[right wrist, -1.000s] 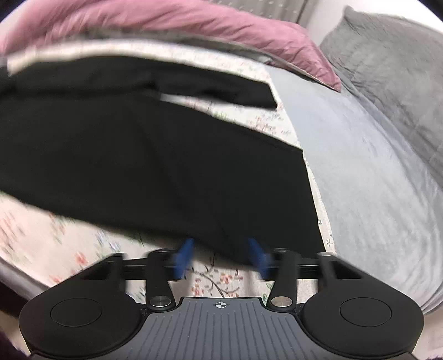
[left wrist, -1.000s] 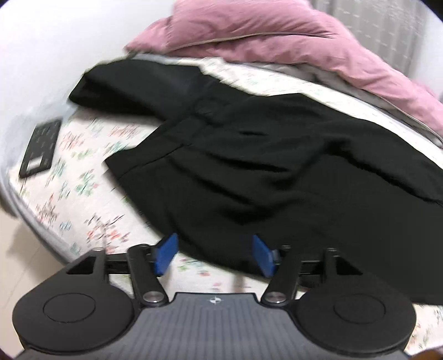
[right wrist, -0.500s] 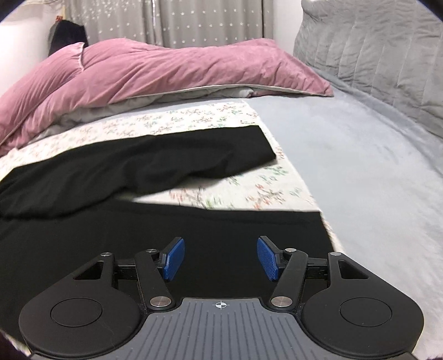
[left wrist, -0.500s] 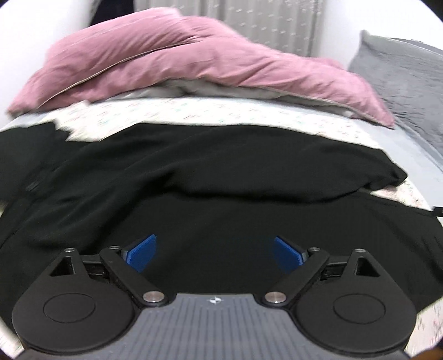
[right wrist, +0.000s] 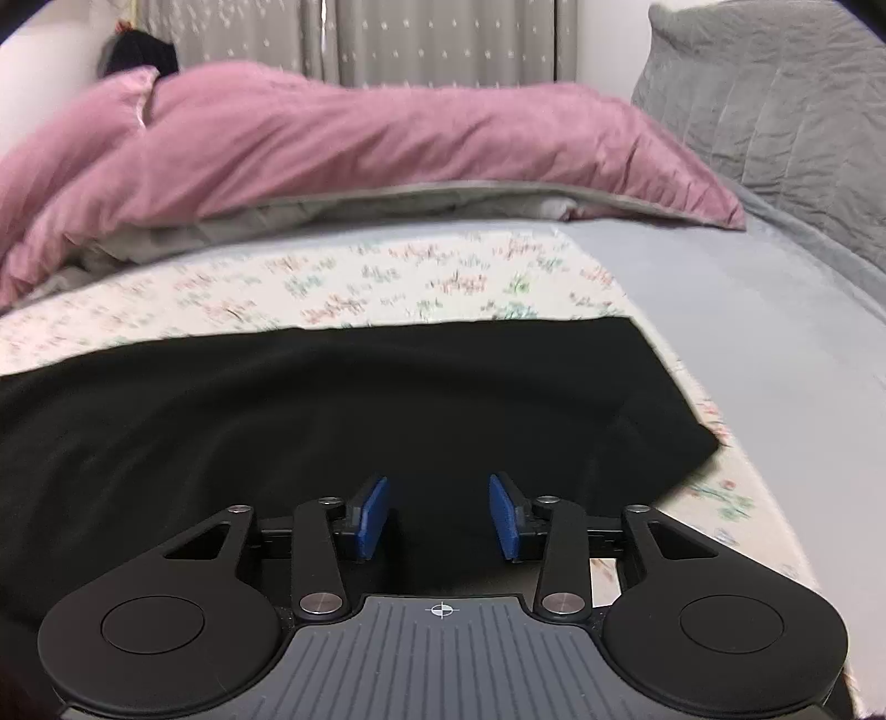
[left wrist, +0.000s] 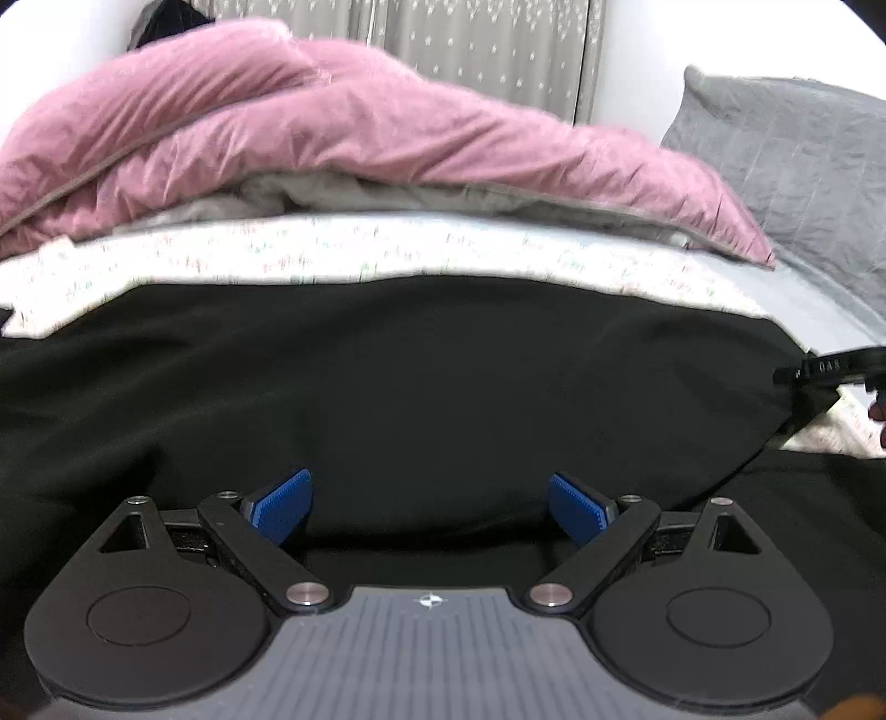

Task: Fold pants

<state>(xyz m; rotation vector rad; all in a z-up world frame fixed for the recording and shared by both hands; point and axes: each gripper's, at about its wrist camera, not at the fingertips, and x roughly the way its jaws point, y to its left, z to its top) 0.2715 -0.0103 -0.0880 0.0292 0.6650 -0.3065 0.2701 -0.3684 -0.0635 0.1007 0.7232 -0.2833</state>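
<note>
Black pants (left wrist: 421, 387) lie spread flat across a floral sheet (left wrist: 343, 252) on a bed. My left gripper (left wrist: 429, 504) is wide open and low over the cloth, blue pads apart, holding nothing. My right gripper (right wrist: 438, 515) is open and low over the pants (right wrist: 332, 410) near the leg end, whose hem (right wrist: 681, 410) lies at the right. Part of the right gripper (left wrist: 830, 371) shows at the right edge of the left wrist view.
A pink duvet (left wrist: 332, 127) is heaped along the far side of the bed. A grey blanket (right wrist: 764, 310) covers the right of the bed, with a grey quilted pillow (right wrist: 775, 94) behind. Grey curtains (right wrist: 432, 39) hang at the back.
Both grippers have swung from looking down at the pants to a low, level view across the bed. The left jaws opened wider. The far pant leg now lies nearer.
</note>
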